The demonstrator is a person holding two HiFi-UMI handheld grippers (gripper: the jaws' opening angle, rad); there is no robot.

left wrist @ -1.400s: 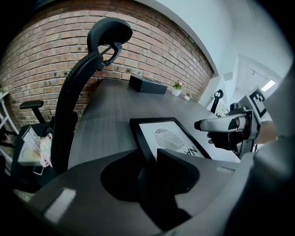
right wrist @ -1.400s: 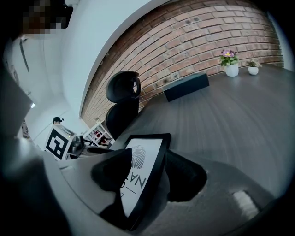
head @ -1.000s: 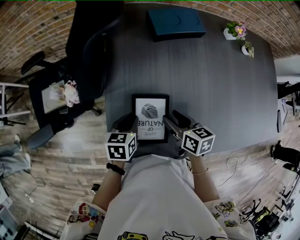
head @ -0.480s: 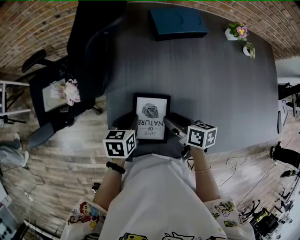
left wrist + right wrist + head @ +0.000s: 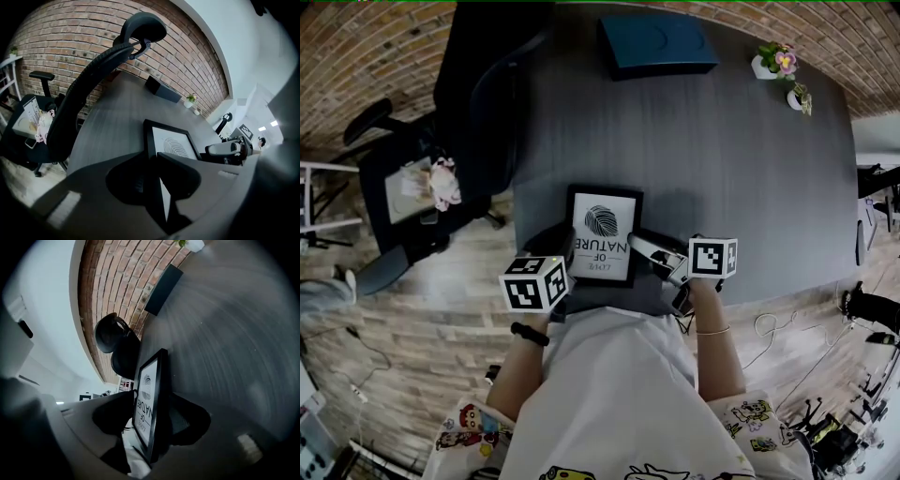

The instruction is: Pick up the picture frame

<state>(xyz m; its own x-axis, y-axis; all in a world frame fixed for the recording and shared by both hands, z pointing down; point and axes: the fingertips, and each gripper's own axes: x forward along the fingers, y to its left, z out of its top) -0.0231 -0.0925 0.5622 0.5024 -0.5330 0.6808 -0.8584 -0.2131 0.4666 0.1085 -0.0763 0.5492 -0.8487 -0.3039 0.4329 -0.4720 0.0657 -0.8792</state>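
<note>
Left gripper sits on the left long edge of the picture frame. Its jaws have just been closing, with the black border running between them. They stand about half shut and look pressed on that edge, one jaw outside the border and one over the white print.

On the other side, the right gripper straddles the right long edge. Its jaws have narrowed slightly but remain wide, one in front of the printed face and one behind the back. I judge that they are not yet pressing.

The frame lies close to the near edge of the dark table, straight ahead of both grippers and between them. Its long axis runs away from the person, and the lettering is upside down from their side. Neither hand is farther off than the other, so the lift depends mainly on the right jaws closing.

Nothing blocks the way up. An office chair stands at the table's left, while a dark flat box and small potted plants sit well apart at the far side.
</note>
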